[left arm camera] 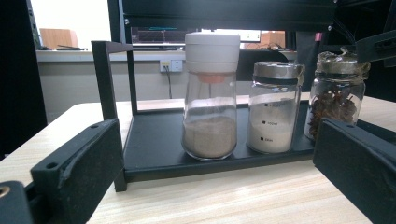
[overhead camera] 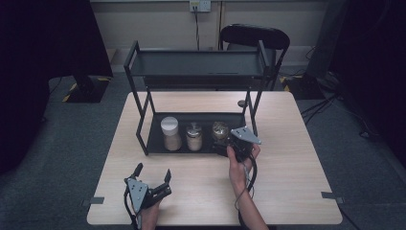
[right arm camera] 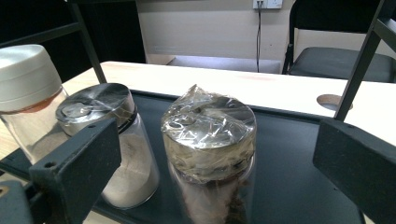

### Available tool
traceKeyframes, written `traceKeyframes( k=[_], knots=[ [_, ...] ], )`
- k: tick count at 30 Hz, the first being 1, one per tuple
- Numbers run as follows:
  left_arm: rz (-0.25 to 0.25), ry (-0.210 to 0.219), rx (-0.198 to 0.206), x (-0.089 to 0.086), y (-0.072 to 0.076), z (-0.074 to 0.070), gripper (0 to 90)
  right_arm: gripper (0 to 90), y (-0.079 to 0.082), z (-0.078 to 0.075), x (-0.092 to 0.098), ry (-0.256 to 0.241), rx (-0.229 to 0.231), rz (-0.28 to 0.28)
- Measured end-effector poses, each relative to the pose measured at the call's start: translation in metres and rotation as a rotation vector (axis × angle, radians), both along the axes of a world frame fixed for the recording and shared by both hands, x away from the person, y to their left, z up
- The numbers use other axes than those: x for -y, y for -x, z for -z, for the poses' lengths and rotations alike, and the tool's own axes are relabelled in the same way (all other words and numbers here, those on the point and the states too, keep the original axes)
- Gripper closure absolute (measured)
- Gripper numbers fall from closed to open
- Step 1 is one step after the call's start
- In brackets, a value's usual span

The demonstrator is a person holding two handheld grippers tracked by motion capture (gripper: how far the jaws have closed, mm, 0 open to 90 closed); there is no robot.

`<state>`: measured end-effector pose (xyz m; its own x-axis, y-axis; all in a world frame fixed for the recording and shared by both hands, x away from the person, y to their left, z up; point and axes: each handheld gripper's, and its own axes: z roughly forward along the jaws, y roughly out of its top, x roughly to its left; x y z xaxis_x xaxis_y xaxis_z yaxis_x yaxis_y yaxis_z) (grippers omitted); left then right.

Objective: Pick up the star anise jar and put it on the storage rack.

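The glass jar of star anise with crinkled film over its metal lid (right arm camera: 208,135) stands upright at the right end of the black metal rack's bottom tray (overhead camera: 155,139), straight ahead of my right gripper (overhead camera: 229,142) and between its wide-open jaws, not yet touched. My left gripper (overhead camera: 154,173) hovers open over the wooden surface (overhead camera: 287,167) in front of the rack, farther off. Dark brown pods show through the clear glass.

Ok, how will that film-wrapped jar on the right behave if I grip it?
The jar looks like smooth glass, so probably rigid but slippery and breakable. The film over its lid is crinkled and may slide under the jaws; gripping the body seems safer. It is tall and narrow beside the steel-lidded jar, so a push could tip it.
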<state>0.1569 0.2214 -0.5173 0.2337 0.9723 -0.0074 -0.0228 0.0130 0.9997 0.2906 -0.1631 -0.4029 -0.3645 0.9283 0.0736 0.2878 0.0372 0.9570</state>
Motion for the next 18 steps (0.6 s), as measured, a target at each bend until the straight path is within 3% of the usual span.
traceKeyframes(
  k=[18],
  knots=[
    [0.0, 0.0, 0.0, 0.0, 0.0, 0.0, 1.2, 0.6, 0.019, 0.0, 0.006, -0.025, 0.041, -0.006]
  ],
)
